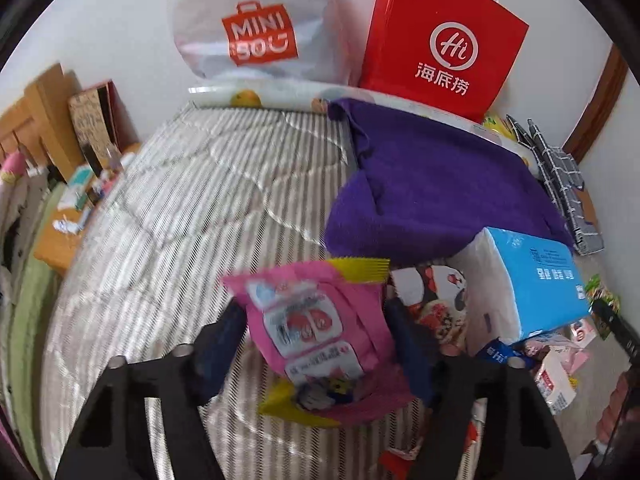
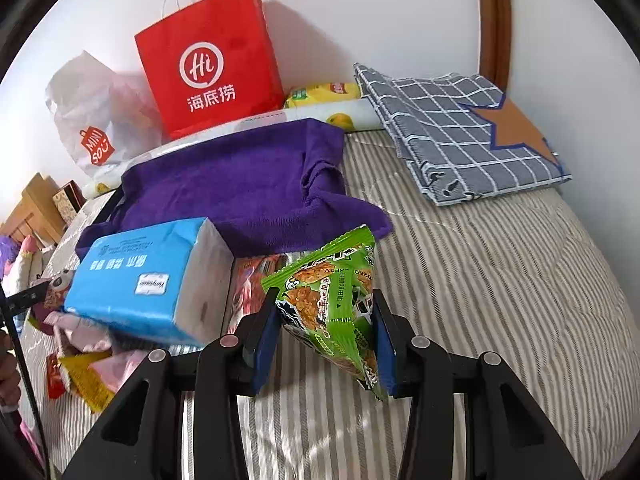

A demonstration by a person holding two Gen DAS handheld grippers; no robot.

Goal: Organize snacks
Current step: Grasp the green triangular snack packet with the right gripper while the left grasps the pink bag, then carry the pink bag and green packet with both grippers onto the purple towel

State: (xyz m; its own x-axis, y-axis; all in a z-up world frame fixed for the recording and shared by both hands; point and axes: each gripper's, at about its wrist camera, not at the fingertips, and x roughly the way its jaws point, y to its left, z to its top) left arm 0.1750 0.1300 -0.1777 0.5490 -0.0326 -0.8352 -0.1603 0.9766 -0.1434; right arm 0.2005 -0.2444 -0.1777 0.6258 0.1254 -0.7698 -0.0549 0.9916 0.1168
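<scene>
My left gripper [image 1: 316, 336] is shut on a pink snack packet [image 1: 316, 332] with yellow ends and holds it above the striped bed cover [image 1: 180, 208]. My right gripper [image 2: 326, 328] is shut on a green snack packet [image 2: 332, 300] above the bed cover [image 2: 500, 280]. Several more snack packets lie in a pile under and beside a blue tissue pack [image 1: 532, 284], which also shows in the right wrist view [image 2: 144, 280]. Loose red, pink and yellow packets [image 2: 84, 368] lie at the lower left of the right wrist view.
A purple towel [image 1: 432, 184] lies behind the pile. A red paper bag [image 1: 444, 44] and a white Miniso bag [image 1: 256, 28] stand against the wall. A grey checked cloth [image 2: 460, 136] lies at the back right. A wooden bedside table [image 1: 60, 240] stands left of the bed.
</scene>
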